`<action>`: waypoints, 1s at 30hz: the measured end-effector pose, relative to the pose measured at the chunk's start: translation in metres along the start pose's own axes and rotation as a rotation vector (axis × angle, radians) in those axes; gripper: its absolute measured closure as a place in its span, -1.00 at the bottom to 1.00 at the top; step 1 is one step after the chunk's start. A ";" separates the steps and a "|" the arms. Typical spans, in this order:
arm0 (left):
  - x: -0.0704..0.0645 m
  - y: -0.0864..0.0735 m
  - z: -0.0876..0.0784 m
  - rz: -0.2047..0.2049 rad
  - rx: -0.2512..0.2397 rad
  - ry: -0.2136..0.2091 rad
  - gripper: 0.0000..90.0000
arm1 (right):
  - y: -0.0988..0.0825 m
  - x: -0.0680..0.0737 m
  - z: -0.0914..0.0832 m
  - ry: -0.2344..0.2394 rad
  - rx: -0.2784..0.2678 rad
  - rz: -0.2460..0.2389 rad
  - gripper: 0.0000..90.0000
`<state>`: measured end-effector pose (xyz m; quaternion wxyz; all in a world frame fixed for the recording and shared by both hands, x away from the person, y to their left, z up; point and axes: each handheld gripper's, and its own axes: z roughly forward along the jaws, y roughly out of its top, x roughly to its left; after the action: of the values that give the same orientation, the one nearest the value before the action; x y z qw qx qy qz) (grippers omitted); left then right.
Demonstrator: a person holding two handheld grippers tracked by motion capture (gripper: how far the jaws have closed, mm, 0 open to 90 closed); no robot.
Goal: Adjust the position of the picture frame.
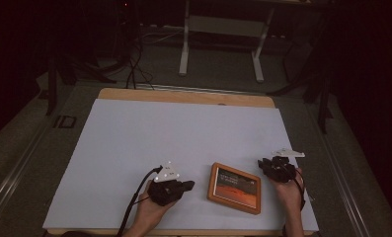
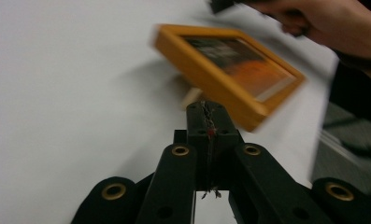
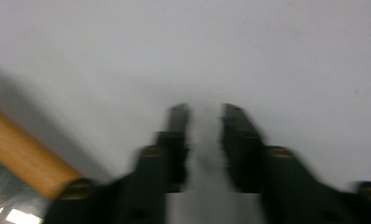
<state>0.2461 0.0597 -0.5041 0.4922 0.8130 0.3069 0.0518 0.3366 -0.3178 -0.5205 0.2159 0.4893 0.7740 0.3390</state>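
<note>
High view: the frame (image 1: 234, 187) lies flat on the worktop (image 1: 149, 143) between my claws, its long axis running from one toward the other. My right claw (image 1: 263, 164) is nearer, just beside its far right corner; my left claw (image 1: 188, 185) is a little off.

Left gripper view: jaws fully closed, empty; frame ahead, slightly right.

Right gripper view: jaws narrow, a gap between, nothing held; frame edge (image 3: 26, 154) at lower left.
</note>
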 end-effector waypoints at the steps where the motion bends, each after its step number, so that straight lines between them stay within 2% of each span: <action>1: -0.004 0.000 0.002 0.017 0.004 -0.019 1.00 | 0.000 0.003 -0.001 0.015 -0.012 -0.012 0.99; 5: -0.019 -0.001 0.011 0.088 0.032 -0.087 1.00 | 0.001 0.007 0.000 0.035 -0.017 -0.035 1.00; 8: -0.029 -0.004 0.019 0.139 0.060 -0.119 1.00 | 0.001 0.010 0.003 0.059 -0.009 -0.046 1.00; 12: -0.037 -0.006 0.033 0.169 0.102 -0.139 0.99 | 0.001 0.013 0.004 0.090 -0.007 -0.048 1.00; 19: -0.036 0.000 0.045 0.170 0.101 -0.111 0.99 | 0.002 0.026 0.010 0.177 0.025 -0.102 1.00; 23: -0.034 0.005 0.044 0.178 0.096 -0.099 0.99 | 0.001 0.029 0.012 0.190 0.046 -0.119 1.00; 25: -0.033 0.006 0.043 0.195 0.101 -0.078 0.99 | 0.002 0.029 0.011 0.198 0.039 -0.111 1.00; 27: -0.030 0.008 0.043 0.181 0.101 -0.060 0.99 | 0.002 0.029 0.010 0.201 0.040 -0.105 1.00; 30: -0.024 0.011 0.043 0.194 0.105 -0.013 0.99 | 0.000 0.028 0.009 0.211 0.043 -0.100 1.00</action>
<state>0.2485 0.0098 -0.5116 0.4436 0.8639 0.2257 0.0776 0.3309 -0.2895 -0.5264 0.1390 0.4162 0.8229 0.3608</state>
